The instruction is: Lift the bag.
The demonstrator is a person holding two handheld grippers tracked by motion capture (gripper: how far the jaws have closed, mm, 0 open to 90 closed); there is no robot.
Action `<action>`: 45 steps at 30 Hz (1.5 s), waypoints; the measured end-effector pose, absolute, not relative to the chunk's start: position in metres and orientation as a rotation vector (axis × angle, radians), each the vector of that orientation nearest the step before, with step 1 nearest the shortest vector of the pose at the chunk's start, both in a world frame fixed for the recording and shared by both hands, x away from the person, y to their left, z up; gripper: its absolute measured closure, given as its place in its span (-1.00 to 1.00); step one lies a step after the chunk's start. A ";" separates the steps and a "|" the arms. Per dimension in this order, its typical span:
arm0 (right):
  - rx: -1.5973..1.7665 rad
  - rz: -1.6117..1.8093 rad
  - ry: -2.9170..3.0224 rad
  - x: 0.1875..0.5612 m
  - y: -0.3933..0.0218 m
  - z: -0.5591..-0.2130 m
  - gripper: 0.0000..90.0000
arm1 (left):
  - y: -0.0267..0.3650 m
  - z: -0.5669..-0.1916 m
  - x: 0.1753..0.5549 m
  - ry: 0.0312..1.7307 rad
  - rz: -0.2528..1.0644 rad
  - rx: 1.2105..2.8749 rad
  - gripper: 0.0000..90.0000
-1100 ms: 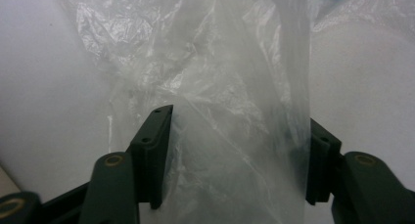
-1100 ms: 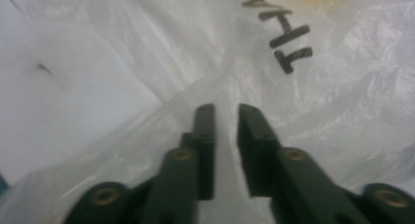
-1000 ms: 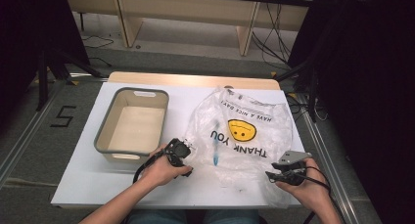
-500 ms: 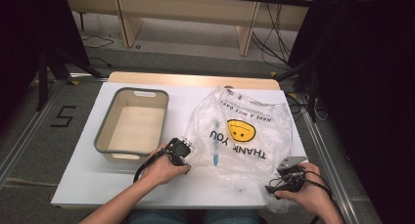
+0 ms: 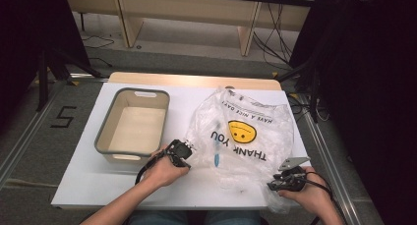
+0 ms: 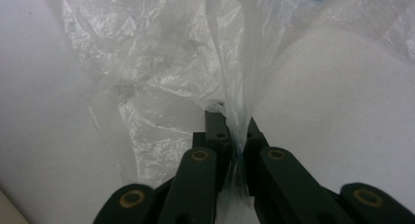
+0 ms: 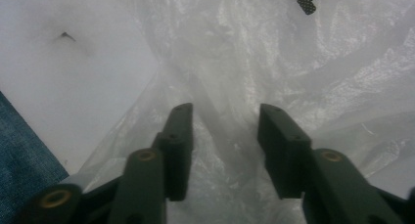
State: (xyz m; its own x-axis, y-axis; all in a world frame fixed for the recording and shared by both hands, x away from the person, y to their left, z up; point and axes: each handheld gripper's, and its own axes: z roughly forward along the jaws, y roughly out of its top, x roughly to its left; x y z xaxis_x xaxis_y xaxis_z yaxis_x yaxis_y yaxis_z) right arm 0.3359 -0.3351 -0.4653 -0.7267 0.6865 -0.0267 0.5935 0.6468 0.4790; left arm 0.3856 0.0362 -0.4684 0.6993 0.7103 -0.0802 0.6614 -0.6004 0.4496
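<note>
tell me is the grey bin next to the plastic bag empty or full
Empty. The high view shows the grey bin's bare pale floor with nothing in it.

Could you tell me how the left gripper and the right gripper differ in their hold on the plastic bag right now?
The left gripper has just closed and pinches a fold of the plastic bag; the right gripper has jaws apart, film between them unpinched, though closing. The left sits at the bag's left edge, the right at its near right corner. Both have black jaws.

The left gripper has just been closed on a fold of the plastic bag. The right gripper has been shifted slightly nearer, its jaws partly closed, film lying between them unpinched.
</note>
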 end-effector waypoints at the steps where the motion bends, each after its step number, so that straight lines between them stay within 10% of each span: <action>1: 1.053 0.661 2.656 0.336 -0.335 -0.465 0.45 | 0.037 -0.469 0.386 1.052 0.146 2.453 0.96; 12: 0.991 0.660 2.688 0.337 -0.332 -0.465 1.00 | 0.041 -0.470 0.384 0.956 0.158 2.435 0.98; 45: 1.061 1.004 2.461 0.338 -0.351 -0.438 1.00 | 0.056 -0.425 0.378 0.762 0.450 2.095 0.98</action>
State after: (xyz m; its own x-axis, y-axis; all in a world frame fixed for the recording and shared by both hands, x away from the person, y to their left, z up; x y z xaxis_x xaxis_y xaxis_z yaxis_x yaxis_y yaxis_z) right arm 0.3382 -0.3514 -0.4380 -0.6917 0.7219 0.0179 0.5283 0.4890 0.6941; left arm 0.3779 0.0559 -0.4251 0.7507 0.6591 0.0447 0.3574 -0.4622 0.8116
